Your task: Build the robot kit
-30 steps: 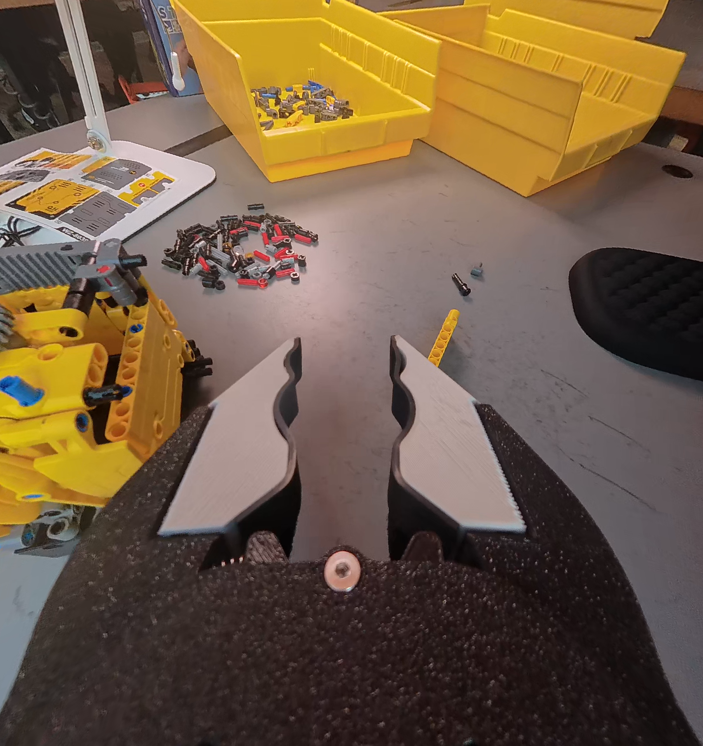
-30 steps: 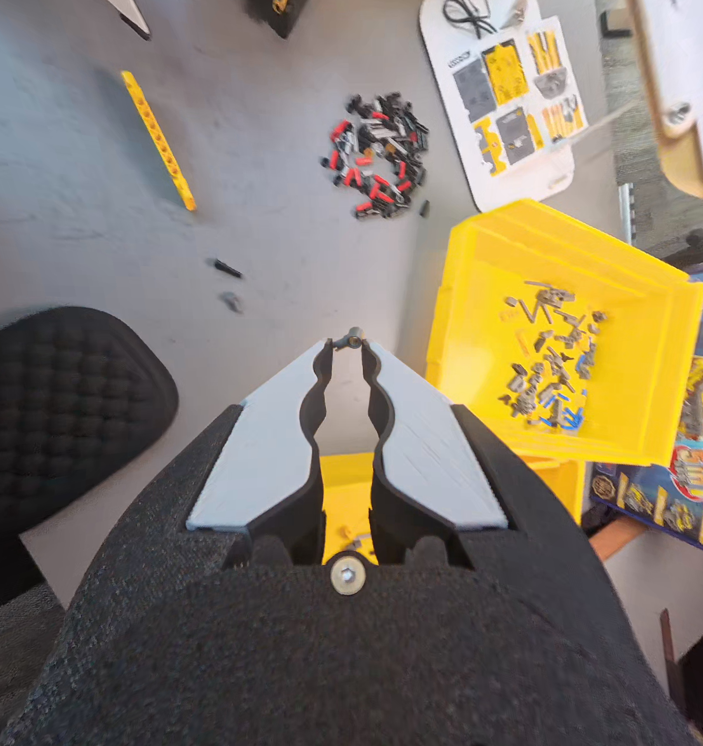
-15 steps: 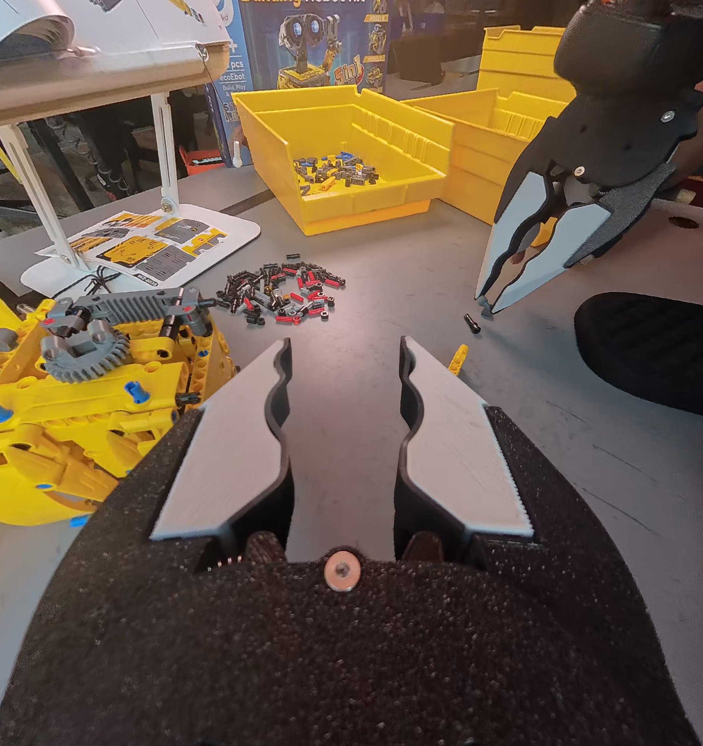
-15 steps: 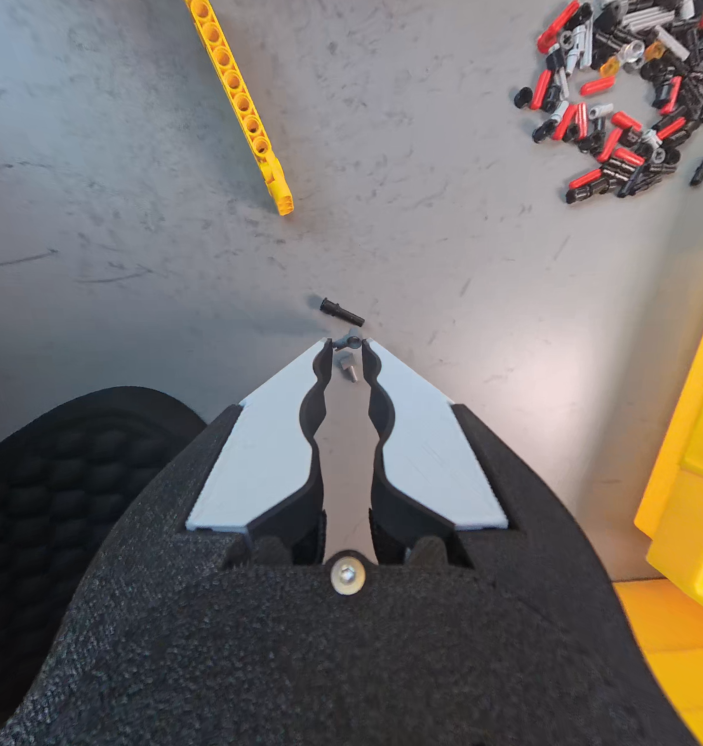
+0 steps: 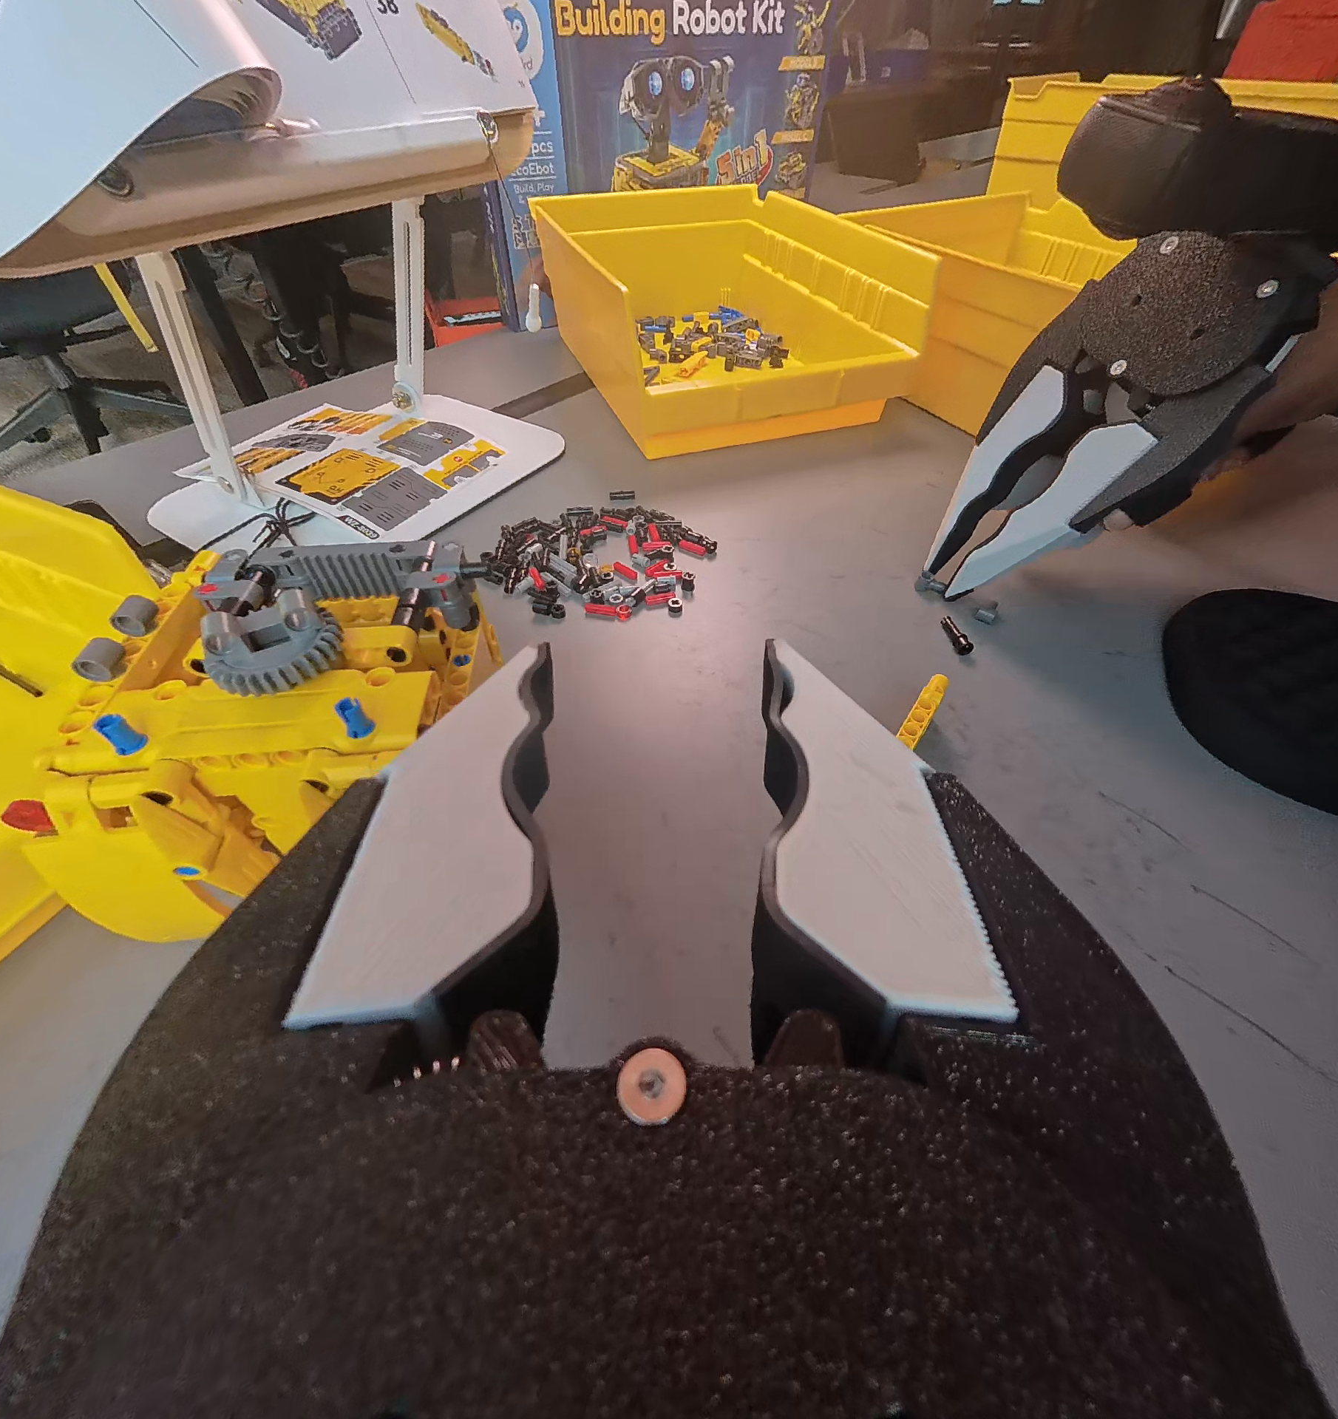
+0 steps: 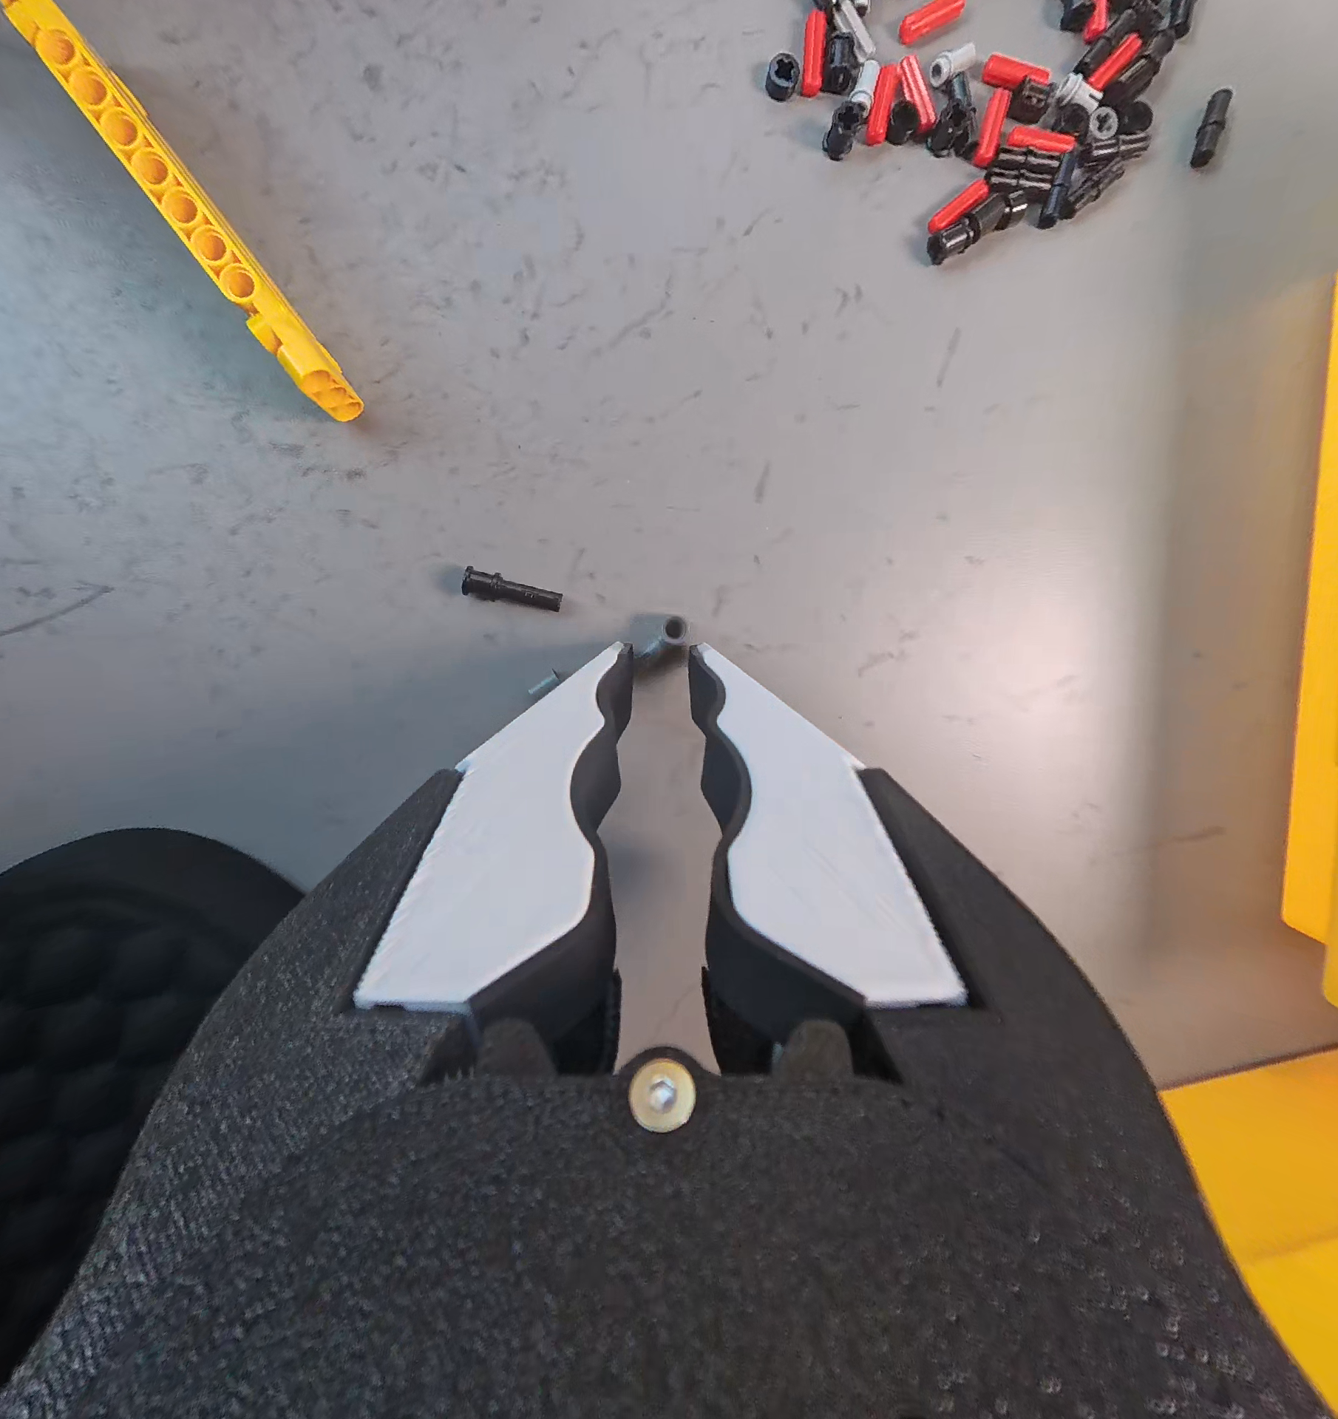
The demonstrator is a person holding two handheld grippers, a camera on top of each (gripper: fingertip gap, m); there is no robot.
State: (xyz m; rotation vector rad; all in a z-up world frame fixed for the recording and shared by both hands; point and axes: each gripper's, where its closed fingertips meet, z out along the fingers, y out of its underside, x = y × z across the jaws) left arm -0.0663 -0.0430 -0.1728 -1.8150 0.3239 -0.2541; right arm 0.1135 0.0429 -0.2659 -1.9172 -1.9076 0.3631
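My right gripper (image 6: pixel 660 653) is shut on a small grey connector (image 6: pixel 662 633) at its fingertips, low over the grey table beside a black pin (image 6: pixel 512 590). It also shows in the left wrist view (image 5: pixel 936 587), tips down by the pin (image 5: pixel 956 636) and a second small grey piece (image 5: pixel 985 612). A long yellow beam (image 6: pixel 182 207) lies to the far left of it. My left gripper (image 5: pixel 654 653) is open and empty above the table. A partly built yellow model (image 5: pixel 266 691) with a grey gear stands just to its left.
A pile of red, black and grey pins (image 5: pixel 604 568) lies ahead. Yellow bins (image 5: pixel 727 307) stand behind it, one holding small parts. A black pad (image 5: pixel 1280 691) is at the right. A booklet stand with a white base (image 5: pixel 389 476) and a kit box are at the back left. Across from one pair of fingers to the other is roughly 25 cm. From either gripper's tips it is about 30 cm to the white base (image 5: pixel 389 476).
My right gripper has come down from over the bins to the table by the black pin, still holding the grey connector. The left wrist view has pulled back and tilted up.
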